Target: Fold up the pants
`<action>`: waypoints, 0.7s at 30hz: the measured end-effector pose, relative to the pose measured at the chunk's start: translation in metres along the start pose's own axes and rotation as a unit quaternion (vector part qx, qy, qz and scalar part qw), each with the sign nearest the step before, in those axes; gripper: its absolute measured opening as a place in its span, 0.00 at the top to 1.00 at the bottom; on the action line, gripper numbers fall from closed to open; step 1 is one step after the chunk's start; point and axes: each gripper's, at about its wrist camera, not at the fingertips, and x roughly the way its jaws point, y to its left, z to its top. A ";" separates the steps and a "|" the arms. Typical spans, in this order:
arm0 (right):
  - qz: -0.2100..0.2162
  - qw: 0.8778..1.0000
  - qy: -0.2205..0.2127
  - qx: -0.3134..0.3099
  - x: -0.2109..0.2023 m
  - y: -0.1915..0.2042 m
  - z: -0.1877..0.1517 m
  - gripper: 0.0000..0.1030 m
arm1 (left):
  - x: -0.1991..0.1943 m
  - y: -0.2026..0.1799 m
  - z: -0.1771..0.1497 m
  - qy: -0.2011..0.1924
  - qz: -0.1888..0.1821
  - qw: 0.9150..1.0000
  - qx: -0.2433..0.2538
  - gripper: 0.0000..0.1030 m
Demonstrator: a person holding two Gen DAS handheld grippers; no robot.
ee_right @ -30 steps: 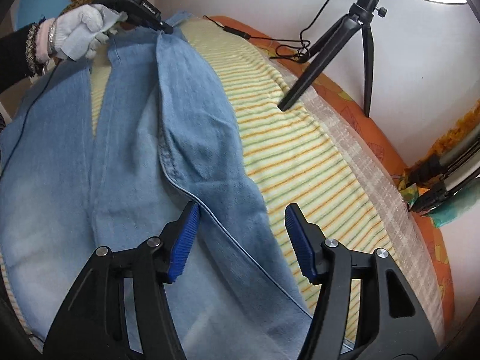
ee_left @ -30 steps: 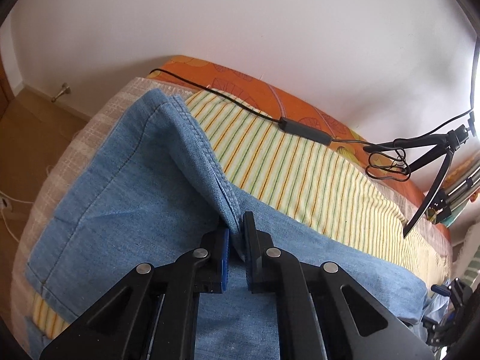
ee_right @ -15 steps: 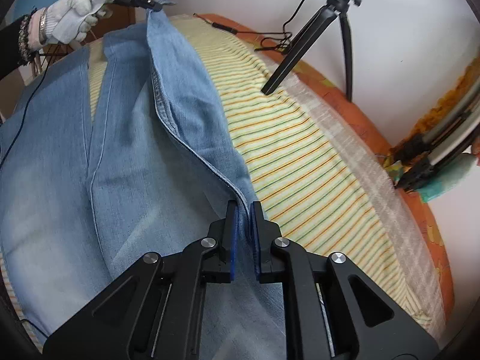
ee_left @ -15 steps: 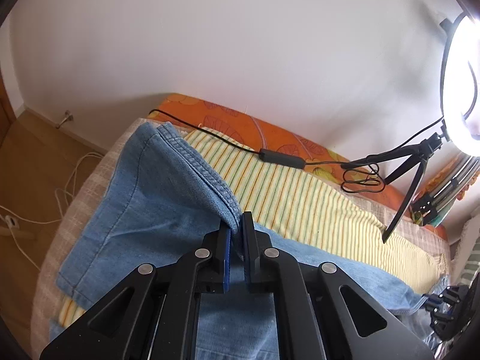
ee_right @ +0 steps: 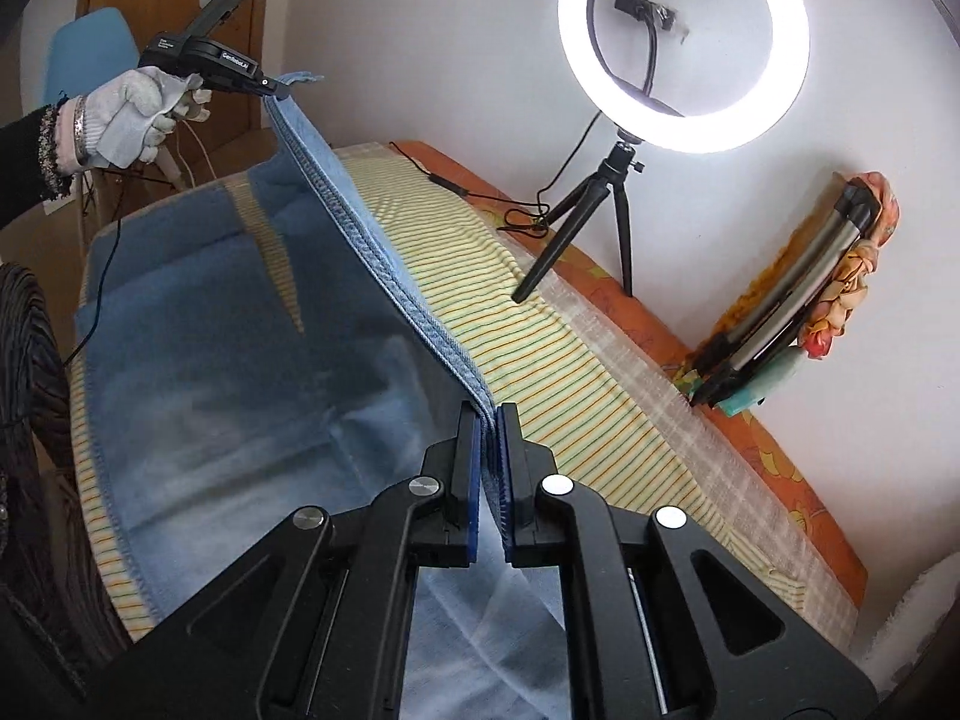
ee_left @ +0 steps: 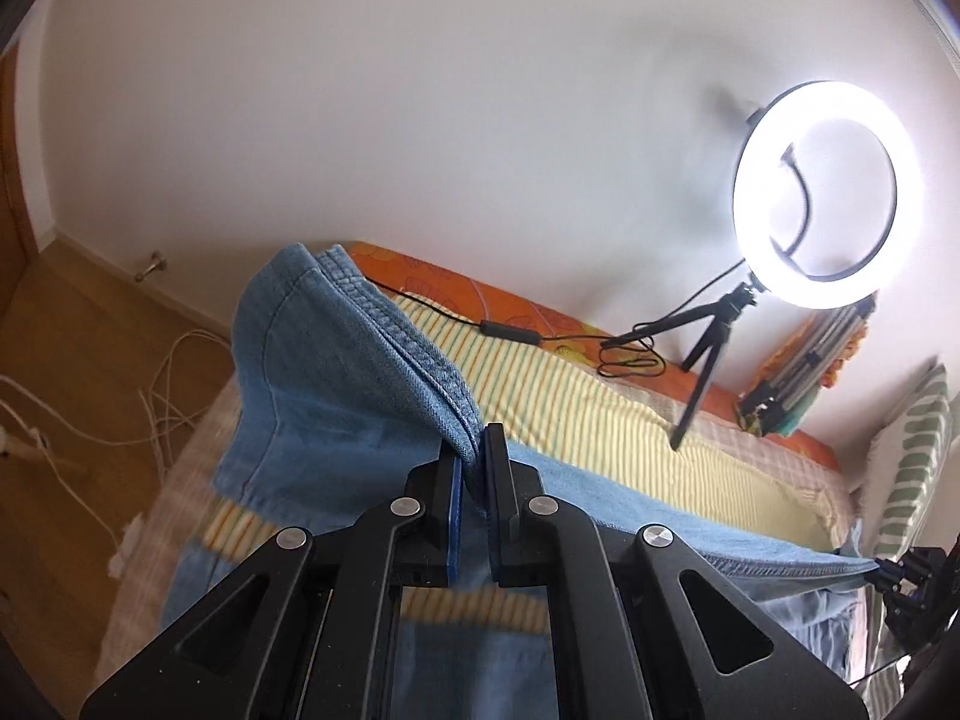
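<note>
A: Grip status?
B: left gripper (ee_left: 473, 468) and right gripper (ee_right: 492, 450) both clamped tight on the outer seam of the jeans (ee_right: 252, 372), one at each end.
A: Where's the rest?
B: Flat on the striped sheet (ee_right: 570, 372). Raised seam runs gripper to gripper along the leg; other leg lies on the person's side, so I'd fold toward it.

1. Only readable bit: white lettering on the side of the left gripper (ee_right: 273, 90), looks like "GenRobot.AI".
2. A smaller label sits behind it, too tiny to read.
</note>
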 end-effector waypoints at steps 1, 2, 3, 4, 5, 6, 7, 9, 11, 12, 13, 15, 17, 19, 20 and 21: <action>0.003 1.000 -0.002 -0.002 -0.009 0.008 -0.004 0.95 | -0.010 0.001 -0.007 -0.001 0.000 1.000 0.003 0.95; 0.005 1.000 -0.002 -0.006 -0.016 0.016 -0.008 0.95 | -0.016 0.002 -0.011 -0.002 0.000 1.000 0.006 0.95; 0.007 1.000 -0.002 -0.008 -0.023 0.024 -0.012 0.95 | -0.025 0.004 -0.018 -0.004 -0.001 1.000 0.007 0.95; 0.010 1.000 -0.001 -0.009 -0.030 0.031 -0.017 0.95 | -0.036 0.007 -0.027 -0.007 -0.005 1.000 0.006 0.95; 0.014 1.000 0.000 -0.010 -0.037 0.039 -0.022 0.95 | -0.044 0.008 -0.033 -0.009 -0.007 1.000 0.004 0.95; 0.018 1.000 0.002 -0.011 -0.043 0.046 -0.027 0.95 | -0.054 0.012 -0.043 -0.011 -0.010 1.000 0.000 0.95; 0.023 1.000 0.004 -0.011 -0.049 0.054 -0.032 0.95 | -0.061 0.014 -0.049 -0.012 -0.011 1.000 0.000 0.95; 0.036 0.999 0.009 -0.013 -0.058 0.068 -0.043 0.95 | -0.074 0.020 -0.072 -0.011 -0.010 1.000 -0.005 0.95; 0.051 0.998 0.021 -0.015 -0.064 0.084 -0.054 0.95 | -0.082 0.025 -0.093 -0.005 -0.006 1.000 -0.009 0.95; 0.057 0.998 0.027 -0.016 -0.063 0.089 -0.060 0.95 | -0.084 0.028 -0.103 -0.001 -0.007 1.000 -0.015 0.95; 0.063 0.997 0.034 -0.017 -0.063 0.095 -0.066 0.95 | -0.086 0.035 -0.117 0.007 -0.005 1.000 -0.020 0.95; 0.079 0.995 0.052 -0.020 -0.059 0.107 -0.078 0.95 | -0.088 0.043 -0.138 0.016 -0.004 0.999 -0.033 0.95; 0.091 0.993 0.068 -0.022 -0.052 0.115 -0.088 0.95 | -0.085 0.050 -0.160 0.032 -0.003 0.998 -0.046 0.95; 0.098 0.991 0.089 -0.029 -0.044 0.125 -0.097 0.95 | -0.080 0.055 -0.180 0.050 0.002 0.998 -0.048 0.95; 0.101 0.989 0.099 -0.033 -0.038 0.127 -0.101 0.95 | -0.077 0.057 -0.186 0.058 0.000 0.997 -0.050 0.95; 0.104 0.988 0.109 -0.036 -0.033 0.130 -0.104 0.95 | -0.075 0.058 -0.191 0.063 -0.002 0.997 -0.054 0.95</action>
